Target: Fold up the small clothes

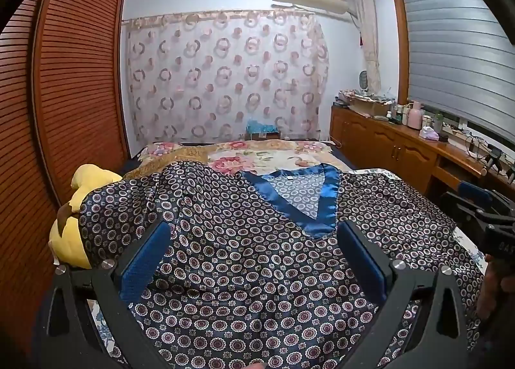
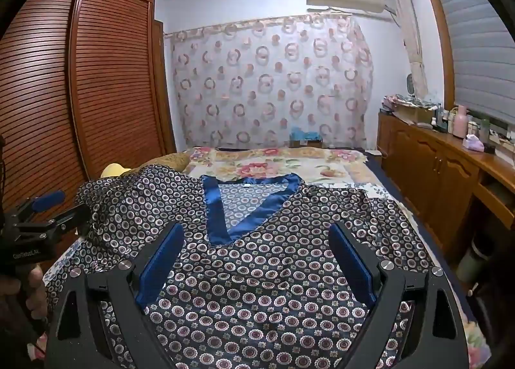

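A dark navy satin top (image 1: 244, 256) with a ring-flower print and a blue V-neck collar (image 1: 309, 204) lies spread face up on the bed; it also shows in the right wrist view (image 2: 273, 272). Its left sleeve (image 1: 122, 204) drapes over a yellow plush toy. My left gripper (image 1: 254, 230) hovers open just above the chest, empty. My right gripper (image 2: 256, 233) is open and empty above the chest below the collar (image 2: 219, 217). Each gripper shows at the edge of the other's view: the right one (image 1: 482, 208), the left one (image 2: 45, 208).
A yellow plush toy (image 1: 74, 224) sits at the bed's left edge. The floral bedspread (image 1: 251, 156) extends beyond the top. A louvred wooden wardrobe (image 1: 70, 79) stands on the left, a wooden cabinet (image 2: 434, 159) with bottles and clutter on the right.
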The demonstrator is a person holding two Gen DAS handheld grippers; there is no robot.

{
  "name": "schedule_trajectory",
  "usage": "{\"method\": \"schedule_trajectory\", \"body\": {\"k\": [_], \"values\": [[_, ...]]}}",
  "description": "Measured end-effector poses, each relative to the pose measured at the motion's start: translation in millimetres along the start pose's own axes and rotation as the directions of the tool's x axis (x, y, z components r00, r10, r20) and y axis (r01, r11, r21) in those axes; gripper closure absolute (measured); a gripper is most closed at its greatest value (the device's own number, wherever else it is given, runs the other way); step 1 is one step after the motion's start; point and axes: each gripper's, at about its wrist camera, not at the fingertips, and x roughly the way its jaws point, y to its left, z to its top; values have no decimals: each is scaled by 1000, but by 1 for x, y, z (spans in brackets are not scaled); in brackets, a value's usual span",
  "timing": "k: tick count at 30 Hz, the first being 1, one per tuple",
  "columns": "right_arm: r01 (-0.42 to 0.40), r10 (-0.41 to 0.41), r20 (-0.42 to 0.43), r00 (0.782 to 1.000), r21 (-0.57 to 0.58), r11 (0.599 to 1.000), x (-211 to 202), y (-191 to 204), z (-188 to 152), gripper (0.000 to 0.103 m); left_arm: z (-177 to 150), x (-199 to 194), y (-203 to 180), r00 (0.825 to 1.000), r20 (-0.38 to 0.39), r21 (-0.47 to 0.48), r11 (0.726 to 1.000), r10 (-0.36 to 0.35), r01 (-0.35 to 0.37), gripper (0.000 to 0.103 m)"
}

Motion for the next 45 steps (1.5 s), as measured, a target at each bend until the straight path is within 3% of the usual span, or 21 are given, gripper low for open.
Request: {"method": "schedule_trajectory", "body": {"k": [45], "values": [[-6, 6, 8, 1000, 10, 1000, 0, -4, 0, 11, 4, -4, 1, 1000, 7, 12, 1000, 6, -6, 0]]}}
